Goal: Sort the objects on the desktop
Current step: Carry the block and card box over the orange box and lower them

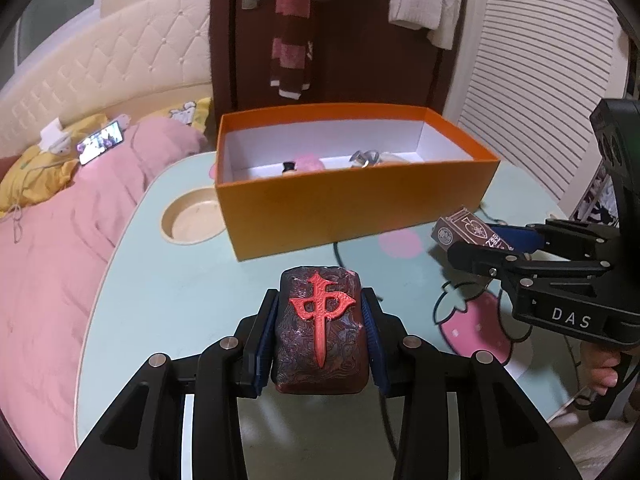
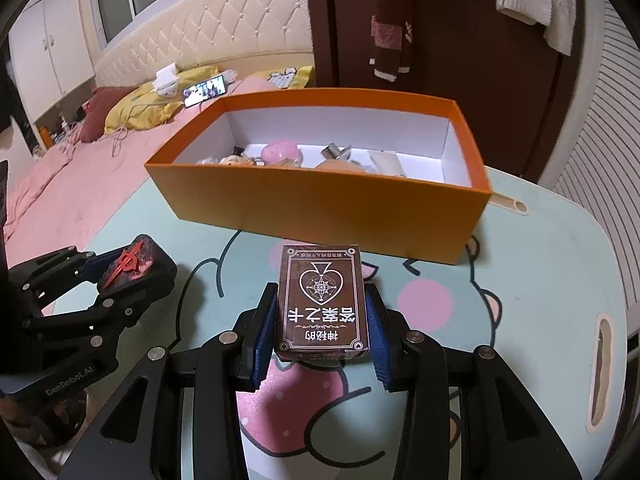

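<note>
My left gripper (image 1: 320,320) is shut on a dark red mahjong-tile block (image 1: 319,328) with a raised red character, held a little above the table. The same block (image 2: 134,266) shows at the left of the right wrist view, in the left gripper (image 2: 132,272). My right gripper (image 2: 322,316) is shut on a brown card box (image 2: 322,304) with a spade emblem and white characters, also lifted. In the left wrist view that card box (image 1: 468,232) sits in the right gripper (image 1: 476,240) at the right. The orange box (image 1: 352,208) (image 2: 320,208) stands open behind both, with several small items inside.
The light blue table (image 1: 168,300) (image 2: 540,280) has a cartoon print, a round cup recess (image 1: 192,220) at its left and a slot handle (image 2: 602,368) at its right. A bed with pink covers (image 1: 48,280) lies left of it. A dark door (image 1: 360,40) stands behind.
</note>
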The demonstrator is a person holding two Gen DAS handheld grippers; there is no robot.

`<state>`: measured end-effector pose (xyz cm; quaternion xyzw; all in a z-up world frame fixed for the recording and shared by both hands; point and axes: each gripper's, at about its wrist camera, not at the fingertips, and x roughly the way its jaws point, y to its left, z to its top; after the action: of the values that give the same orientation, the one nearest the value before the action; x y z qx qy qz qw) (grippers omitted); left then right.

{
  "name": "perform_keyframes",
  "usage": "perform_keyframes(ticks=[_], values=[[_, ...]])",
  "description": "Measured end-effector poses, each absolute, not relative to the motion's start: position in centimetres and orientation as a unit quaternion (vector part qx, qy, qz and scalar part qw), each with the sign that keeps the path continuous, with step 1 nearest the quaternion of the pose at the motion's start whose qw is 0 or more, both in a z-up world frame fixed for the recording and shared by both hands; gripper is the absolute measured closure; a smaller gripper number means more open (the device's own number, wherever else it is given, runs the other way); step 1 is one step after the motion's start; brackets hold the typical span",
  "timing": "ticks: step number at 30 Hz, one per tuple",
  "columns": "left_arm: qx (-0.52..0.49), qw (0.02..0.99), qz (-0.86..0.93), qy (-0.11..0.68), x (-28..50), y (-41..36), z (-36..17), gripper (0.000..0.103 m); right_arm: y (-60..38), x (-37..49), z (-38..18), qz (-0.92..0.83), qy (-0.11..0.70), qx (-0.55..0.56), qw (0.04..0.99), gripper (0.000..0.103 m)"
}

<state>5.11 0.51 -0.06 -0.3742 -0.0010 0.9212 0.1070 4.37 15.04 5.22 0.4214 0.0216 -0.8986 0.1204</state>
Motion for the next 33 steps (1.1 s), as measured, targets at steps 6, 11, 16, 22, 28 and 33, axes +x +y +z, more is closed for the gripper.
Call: perform_keyframes(ticks=[6,11,16,22,28,33], values=[[-0.357,0.127,0.925,-0.01,4.7,0.9,2.0,0.066,16.2,4.9,6.6,-0.907,-0.007,0.402,0.123,0.061],[-0.345,0.134,0.929,-0.006,4.0,1.4,3.9,0.066,16.7,5.1,7.9,-0.915,-0.019,0.386,0.118,0.061],[-0.34,0.138,0.93,-0.007,2.7,1.7,5.3,0.066,16.7,5.1,9.1,-0.919,-0.016,0.376,0.116,0.061],[-0.319,0.146,0.937,-0.015,0.8,1.6,7.4,0.066,16.7,4.2,10.9,-0.926,-0.012,0.358,0.118,0.061],[-0.312,0.148,0.938,-0.007,-1.1,2.0,8.0,0.066,16.7,2.2,11.8,-0.931,-0.004,0.348,0.113,0.061],[-0.316,0.139,0.938,-0.017,-2.7,2.2,7.5,0.066,16.6,0.2,11.9,-0.934,-0.004,0.341,0.109,0.061]])
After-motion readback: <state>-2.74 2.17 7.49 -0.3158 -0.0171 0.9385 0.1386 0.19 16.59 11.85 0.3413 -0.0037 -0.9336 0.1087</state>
